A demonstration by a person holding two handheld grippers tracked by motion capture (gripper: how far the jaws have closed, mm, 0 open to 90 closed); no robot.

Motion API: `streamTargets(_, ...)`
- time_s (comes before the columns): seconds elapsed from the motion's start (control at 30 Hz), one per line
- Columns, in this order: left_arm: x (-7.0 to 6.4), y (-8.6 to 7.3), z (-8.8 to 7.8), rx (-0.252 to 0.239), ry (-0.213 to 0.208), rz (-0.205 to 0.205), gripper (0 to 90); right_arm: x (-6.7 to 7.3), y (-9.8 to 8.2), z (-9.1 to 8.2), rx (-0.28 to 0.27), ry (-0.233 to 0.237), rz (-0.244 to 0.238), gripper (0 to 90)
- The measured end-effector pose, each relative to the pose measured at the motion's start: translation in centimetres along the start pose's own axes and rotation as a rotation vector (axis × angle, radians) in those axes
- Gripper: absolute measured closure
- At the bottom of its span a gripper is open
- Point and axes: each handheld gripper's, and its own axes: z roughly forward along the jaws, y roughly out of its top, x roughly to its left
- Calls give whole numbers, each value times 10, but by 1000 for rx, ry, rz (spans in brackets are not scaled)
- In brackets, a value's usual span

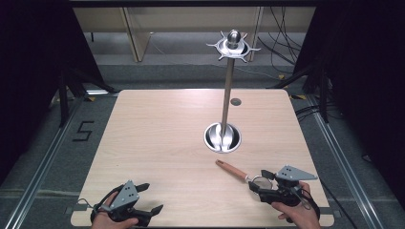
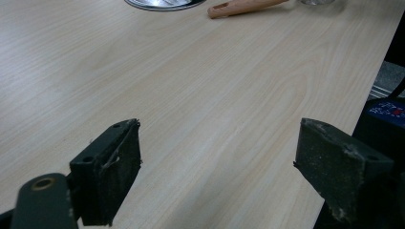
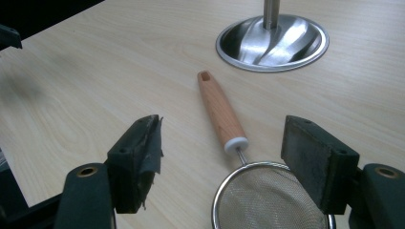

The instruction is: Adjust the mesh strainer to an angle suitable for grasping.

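Here the strainer [image 3: 248,157] lies flat on the table [image 1: 157,143], near the front edge on the person's right, its wooden handle [image 3: 220,109] pointing toward the round steel base of the hanging stand [image 1: 222,137] and stopping short of it. The right claw [image 3: 222,162] sits low over it with jaws wide apart, nothing pressed between them; the mesh bowl [image 3: 267,200] rests just inside the far jaw and the white collar of the handle falls about midway. The left claw [image 2: 217,167] hovers over bare wood well apart from the work, jaws likewise spread and empty. The strainer looks light and stiff in the handle but thin and easily dented in the mesh, so the bowl is a poor place to squeeze. The wooden handle seems the better hold: matt, slightly tapered, likely giving decent friction. Gripping near the collar would probably keep the bowl's weight from tipping it, leaving the slotted end free for a hook on the stand's top ring [image 1: 233,46].
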Motion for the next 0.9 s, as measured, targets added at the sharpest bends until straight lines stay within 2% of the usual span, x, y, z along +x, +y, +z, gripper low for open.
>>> streamTargets(0.07,0,0,0,0,-1,0,152,0,1,0,-9,5,-3,308)
streamTargets(0.1,0,0,0,2,-2,2,152,2,1,-1,1,19,26,308)
streamTargets(0.17,0,0,0,3,-2,1,152,3,1,-2,15,19,41,308)
streamTargets(0.2,-1,-1,1,-2,-4,-9,152,1,2,0,5,18,6,308)
streamTargets(0.23,0,0,0,2,-2,3,152,2,2,0,17,20,5,308)
streamTargets(0.37,0,0,0,0,0,5,152,3,1,2,23,25,19,308)
streamTargets(0.43,0,0,0,3,3,4,152,1,2,4,14,35,0,308)
streamTargets(0.6,0,-1,1,1,-1,-6,151,4,3,6,38,8,-5,309)
streamTargets(0.63,0,-1,0,5,2,0,152,5,4,6,50,7,-4,308)
streamTargets(0.67,3,0,0,5,7,46,152,3,5,9,46,2,-32,309)
streamTargets(0.7,4,1,0,13,4,51,152,4,5,10,36,-2,-24,308)
streamTargets(0.73,3,0,0,4,8,51,151,3,6,11,45,-1,-45,308)
streamTargets(0.77,3,0,0,3,8,50,152,3,7,12,51,5,-38,308)
streamTargets(0.8,2,0,0,9,5,32,152,3,7,13,49,-4,-49,309)
streamTargets(0.83,1,0,1,-1,1,20,152,6,8,13,56,3,-23,309)
streamTargets(0.87,1,0,1,0,1,21,152,3,9,15,50,-6,-55,309)
streamTargets(0.9,0,-1,1,6,1,-2,152,5,9,16,57,-3,-36,309)
